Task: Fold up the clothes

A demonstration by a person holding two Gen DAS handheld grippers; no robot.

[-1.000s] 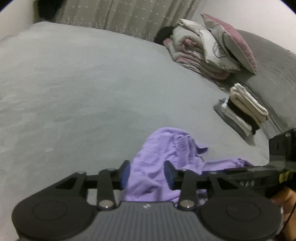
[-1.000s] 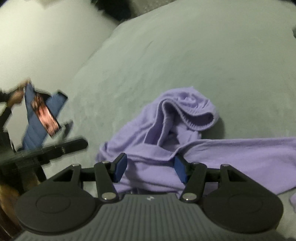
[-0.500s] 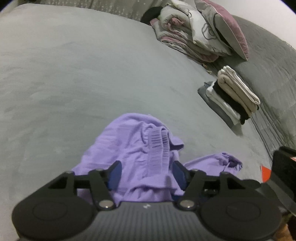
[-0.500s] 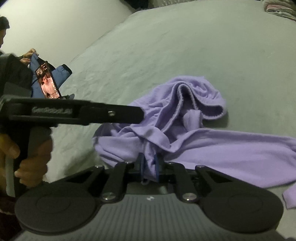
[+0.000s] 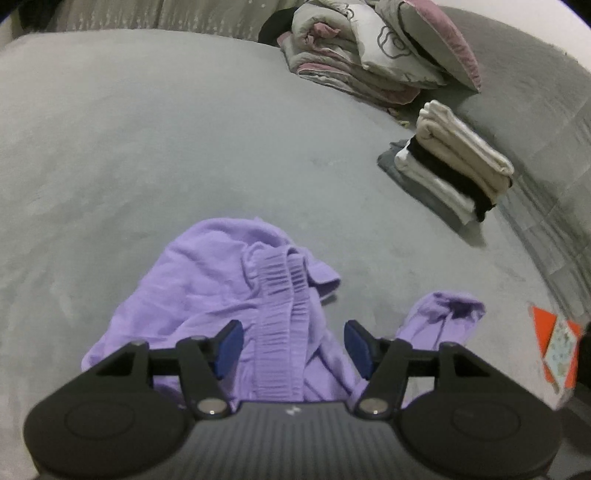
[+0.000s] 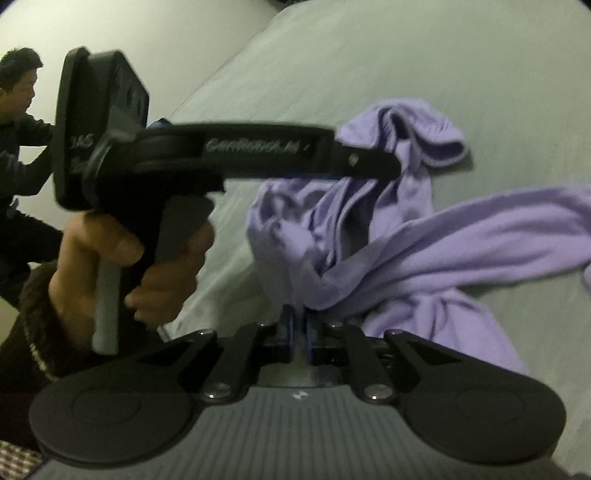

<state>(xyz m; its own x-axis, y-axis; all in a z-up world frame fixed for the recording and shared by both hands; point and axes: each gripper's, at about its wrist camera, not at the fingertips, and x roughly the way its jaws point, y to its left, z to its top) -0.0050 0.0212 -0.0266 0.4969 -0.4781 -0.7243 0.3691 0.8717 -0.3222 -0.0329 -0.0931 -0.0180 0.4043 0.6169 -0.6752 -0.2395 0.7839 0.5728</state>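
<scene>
Where the grey bed (image 5: 184,147) spreads across both views, a smooth grey cover is seen, with a patterned curtain (image 5: 147,14) behind its far edge and a pale wall (image 6: 147,33) at the side. At the far right of the left wrist view, folded bedding and a pillow (image 5: 369,55) are piled, and nearer lies a stack of folded clothes (image 5: 454,173) in cream, black, white and grey. An orange packet (image 5: 554,354) is seen at the right edge. A seated person (image 6: 18,147) is visible by the wall in the right wrist view.

The purple garment (image 5: 229,295) is crumpled on the bed just ahead of both grippers. Its ribbed band runs away from the left gripper (image 5: 293,347), roughly along that gripper's line, and 1 long part is stretched out to the right in the right wrist view.

The jaws of the left gripper are held apart, with the ribbed band lying between them, unpressed. The jaws of the right gripper (image 6: 298,328) are pinched closed on a bunched fold of the purple garment. The left hand (image 6: 129,266) is seen around its grip handle.
</scene>
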